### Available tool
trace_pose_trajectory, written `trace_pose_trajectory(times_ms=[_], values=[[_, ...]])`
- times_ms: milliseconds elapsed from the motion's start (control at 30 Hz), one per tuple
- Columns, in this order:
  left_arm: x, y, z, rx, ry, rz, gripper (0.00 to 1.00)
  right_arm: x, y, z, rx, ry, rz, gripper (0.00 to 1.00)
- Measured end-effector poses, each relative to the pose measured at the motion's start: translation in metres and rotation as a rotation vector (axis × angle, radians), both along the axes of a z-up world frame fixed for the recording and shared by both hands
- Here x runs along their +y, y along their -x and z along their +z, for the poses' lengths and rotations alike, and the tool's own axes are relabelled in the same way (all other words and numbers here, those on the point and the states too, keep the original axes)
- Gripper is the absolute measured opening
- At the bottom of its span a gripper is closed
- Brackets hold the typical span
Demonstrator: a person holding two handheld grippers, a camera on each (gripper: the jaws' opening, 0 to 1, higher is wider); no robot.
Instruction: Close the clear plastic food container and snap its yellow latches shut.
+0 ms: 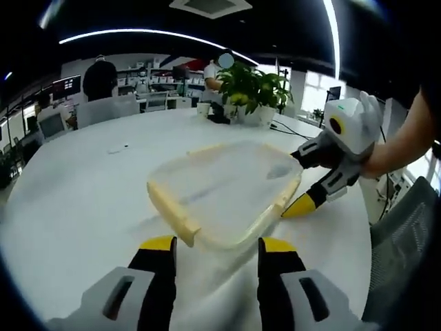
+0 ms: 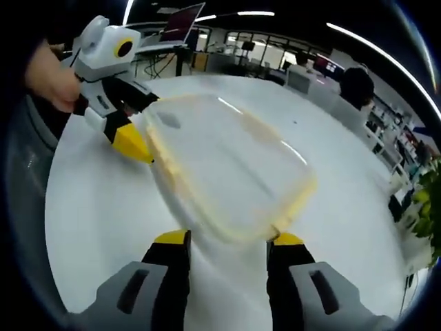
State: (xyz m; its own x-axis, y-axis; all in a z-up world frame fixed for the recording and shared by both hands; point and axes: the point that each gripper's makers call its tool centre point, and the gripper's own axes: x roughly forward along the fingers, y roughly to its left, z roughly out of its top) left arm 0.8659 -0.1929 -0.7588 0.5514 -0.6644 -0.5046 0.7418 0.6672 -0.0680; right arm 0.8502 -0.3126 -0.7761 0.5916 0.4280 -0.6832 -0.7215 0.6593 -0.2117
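The clear plastic container [image 1: 224,189] with pale yellow latches [image 1: 172,215] lies blurred on the white table [image 1: 69,207]; its lid seems to lie on it. My left gripper [image 1: 218,244] is open, its yellow-tipped jaws on either side of the container's near corner. My right gripper [image 1: 293,183] reaches in from the right, jaws apart around the container's right edge. In the right gripper view the container [image 2: 227,165] sits just beyond my open right gripper [image 2: 229,238], and the left gripper [image 2: 148,127] straddles its far left edge. I cannot tell whether any latch is snapped.
Potted plants [image 1: 251,86] stand at the table's far edge. A person [image 1: 100,76] stands at the back among desks and chairs [image 1: 103,110]. A mesh chair [image 1: 406,227] is at the right. A hand [image 2: 48,79] holds the left gripper.
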Motion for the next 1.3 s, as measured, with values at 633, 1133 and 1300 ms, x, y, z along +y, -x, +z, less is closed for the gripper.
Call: trace_pose_trajectory(times_ms=[633,1133,1300], values=[[0.031,-0.002,-0.001,-0.004,-0.032,0.037,0.36,0.027,-0.001,0.001,-0.014,0.038,0.038,0.35],[0.091,-0.011,-0.001,-0.007,-0.057,0.113,0.36,0.085,-0.012,0.006,-0.027,0.018,0.105,0.31],[0.105,-0.011,-0.001,-0.011,-0.067,0.13,0.36,0.098,-0.014,0.007,-0.03,0.016,0.128,0.31]])
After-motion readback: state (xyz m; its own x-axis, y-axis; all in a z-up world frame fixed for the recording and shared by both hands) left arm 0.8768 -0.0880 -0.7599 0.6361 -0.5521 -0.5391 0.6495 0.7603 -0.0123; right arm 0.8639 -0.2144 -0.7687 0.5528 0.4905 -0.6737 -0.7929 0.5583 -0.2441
